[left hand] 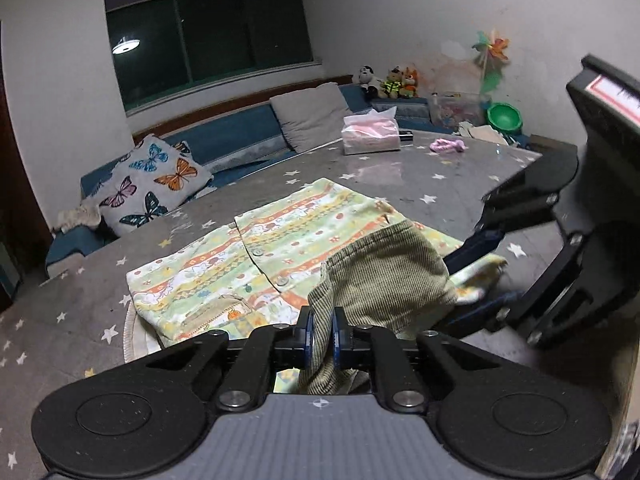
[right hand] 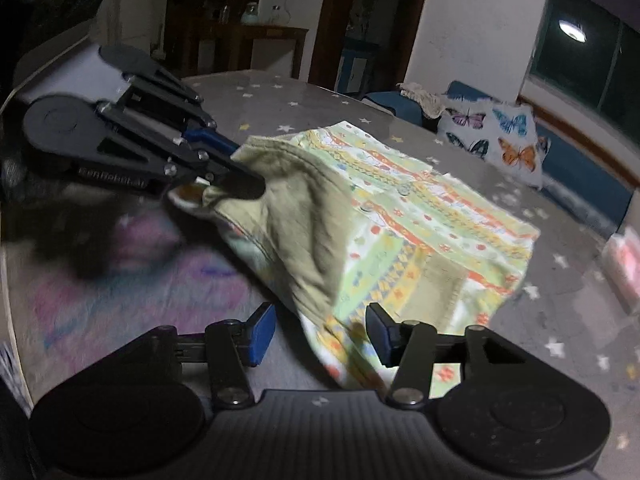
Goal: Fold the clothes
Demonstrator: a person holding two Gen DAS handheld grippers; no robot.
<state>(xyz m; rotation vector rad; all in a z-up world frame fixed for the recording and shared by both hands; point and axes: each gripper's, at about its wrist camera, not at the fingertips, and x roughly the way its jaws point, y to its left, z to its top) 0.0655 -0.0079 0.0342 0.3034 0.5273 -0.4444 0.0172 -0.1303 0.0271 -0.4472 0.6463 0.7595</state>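
Left wrist: left gripper [left hand: 321, 334] pinching patterned garment [left hand: 280, 240]; right gripper [right hand: 316, 332] wide; lettering illegible.

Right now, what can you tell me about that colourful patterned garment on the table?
The patterned garment is a small button-front top of soft cotton-like cloth, pale green and yellow with orange striped prints. It lies on the starry grey table, one corner lifted and turned back to show an olive ribbed lining. The left gripper pinches that lining in its jaws; the right gripper is open around the hem.

A home living room: sofa [left hand: 224, 136], butterfly cushion [left hand: 154, 184], plush toys [left hand: 388, 80].
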